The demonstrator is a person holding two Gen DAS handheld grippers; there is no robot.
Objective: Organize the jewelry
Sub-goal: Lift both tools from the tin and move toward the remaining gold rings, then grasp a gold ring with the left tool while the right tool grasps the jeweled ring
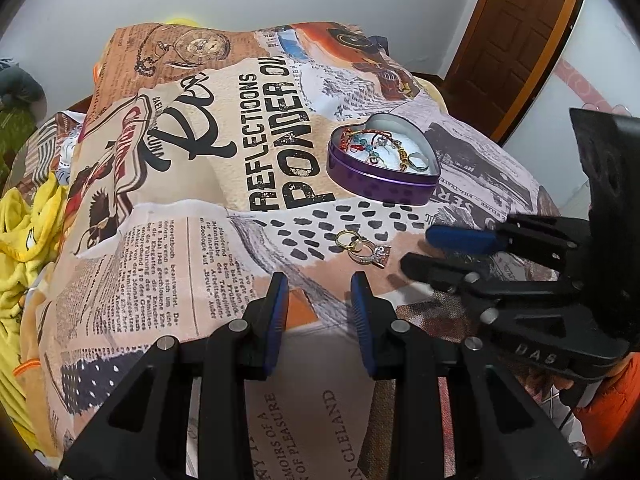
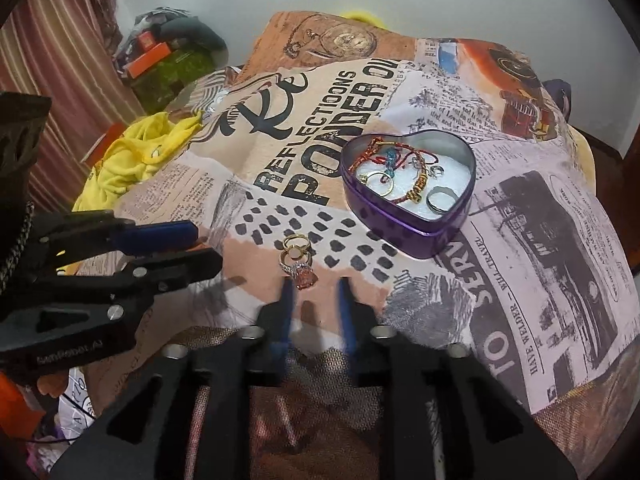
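Observation:
A purple heart-shaped tin (image 1: 376, 184) (image 2: 404, 220) sits open on the printed cloth and holds bracelets and several rings. Loose rings (image 1: 362, 249) (image 2: 298, 258) lie on the cloth in front of the tin: gold ones and one with a pink stone. My left gripper (image 1: 320, 280) is open and empty, just short of the rings; it shows at the left of the right wrist view (image 2: 208, 246). My right gripper (image 2: 315, 286) is open and empty, its tips right beside the pink-stone ring; it shows at the right of the left wrist view (image 1: 416, 246).
The printed newspaper-pattern cloth (image 1: 168, 216) (image 2: 520, 240) covers a raised surface. Yellow fabric (image 1: 24, 240) (image 2: 132, 160) lies at the left. A wooden door (image 1: 516, 36) stands at the back right. Boxes and clutter (image 2: 168, 60) sit by the striped curtain.

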